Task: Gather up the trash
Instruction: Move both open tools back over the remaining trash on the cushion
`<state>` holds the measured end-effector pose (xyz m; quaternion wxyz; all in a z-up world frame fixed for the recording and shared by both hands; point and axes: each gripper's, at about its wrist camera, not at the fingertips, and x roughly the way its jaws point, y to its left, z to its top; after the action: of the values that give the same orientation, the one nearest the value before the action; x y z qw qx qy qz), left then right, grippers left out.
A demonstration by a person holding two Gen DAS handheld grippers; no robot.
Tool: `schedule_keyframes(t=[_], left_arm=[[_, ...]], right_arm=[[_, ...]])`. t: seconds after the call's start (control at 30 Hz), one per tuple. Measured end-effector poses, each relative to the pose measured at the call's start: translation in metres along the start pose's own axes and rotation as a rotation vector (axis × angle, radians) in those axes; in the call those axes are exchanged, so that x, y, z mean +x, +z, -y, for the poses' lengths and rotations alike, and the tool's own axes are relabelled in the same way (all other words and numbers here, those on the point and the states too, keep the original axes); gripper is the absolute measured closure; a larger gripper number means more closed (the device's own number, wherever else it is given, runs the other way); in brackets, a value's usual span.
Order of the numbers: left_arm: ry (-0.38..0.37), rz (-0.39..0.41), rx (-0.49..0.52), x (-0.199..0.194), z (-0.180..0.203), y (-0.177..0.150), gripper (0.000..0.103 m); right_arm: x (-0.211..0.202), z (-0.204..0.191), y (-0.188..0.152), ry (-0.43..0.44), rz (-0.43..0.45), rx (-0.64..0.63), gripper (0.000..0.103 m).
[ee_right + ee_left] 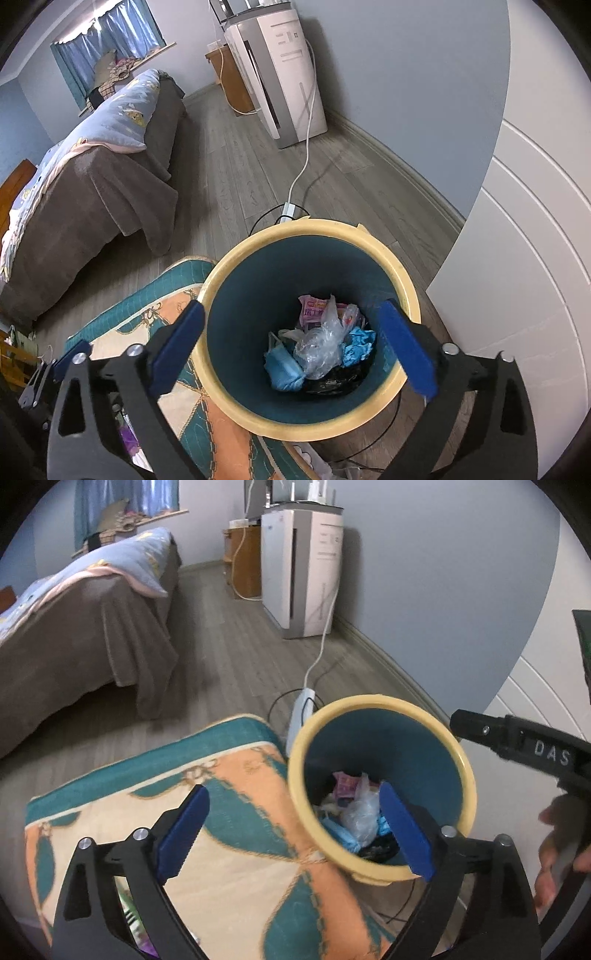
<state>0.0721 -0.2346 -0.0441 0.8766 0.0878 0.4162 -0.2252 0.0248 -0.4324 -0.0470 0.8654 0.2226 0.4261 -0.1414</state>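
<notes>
A: How are the grippers standing; is either one holding anything?

B: Neither; the left gripper (pixel 295 830) is gaping wide with nothing between its blue pads, and the right gripper (pixel 291 347) is spread just as wide and empty, hanging over the mouth of the trash bin (pixel 369 236).

A: Where is the trash sitting?

B: It is lying at the bottom of the bin; a crumpled clear plastic bag (pixel 321 343) is resting on top, a blue face mask (pixel 282 367) is lying to its left, a blue crumpled wrapper (pixel 360 343) is lying to its right, a pink packet (pixel 312 308) is showing behind it, and something black (pixel 332 380) is lying beneath.

A: And the bin itself?

B: It is standing on the wooden floor (pixel 236 657), just beside a patterned teal and orange cushion (pixel 236 849); its rim is yellow and its inside is dark teal.

A: Anything else nearby?

B: A white power strip (pixel 301 712) is lying behind the bin; a bed (pixel 92 192) with a brown cover is standing to the left; a white appliance (pixel 284 74) is standing against the wall; a hand (pixel 561 849) is showing at the right edge of the left wrist view.
</notes>
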Motion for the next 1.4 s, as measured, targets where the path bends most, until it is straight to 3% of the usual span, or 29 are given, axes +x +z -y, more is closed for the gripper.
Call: schedule_keyframes(t=[0.23, 0.5, 0.77, 1.03, 1.23, 1.4], left_arm=[[0.041, 0.009, -0.052, -0.030, -0.046, -0.010, 0.009], [0.150, 0.007, -0.113, -0.073, -0.117, -0.022, 0.009], [0.228, 0.012, -0.157, -0.119, -0.172, -0.059, 0.008], [0.275, -0.010, -0.261, -0.126, -0.218, -0.093, 0.008], [0.298, -0.014, -0.261, -0.131, -0.236, -0.109, 0.008], [0.304, -0.025, -0.260, -0.130, -0.250, -0.119, 0.008]], right_arm=[[0.001, -0.022, -0.002, 0.025, -0.018, 0.002, 0.006], [-0.001, -0.068, -0.008, 0.035, -0.015, -0.098, 0.006], [-0.002, -0.104, -0.019, 0.047, -0.031, -0.166, 0.006], [-0.007, -0.164, -0.041, 0.075, -0.050, -0.296, 0.006], [-0.007, -0.206, -0.062, 0.068, -0.049, -0.415, 0.006], [0.008, -0.229, -0.084, 0.064, -0.103, -0.502, 0.006]])
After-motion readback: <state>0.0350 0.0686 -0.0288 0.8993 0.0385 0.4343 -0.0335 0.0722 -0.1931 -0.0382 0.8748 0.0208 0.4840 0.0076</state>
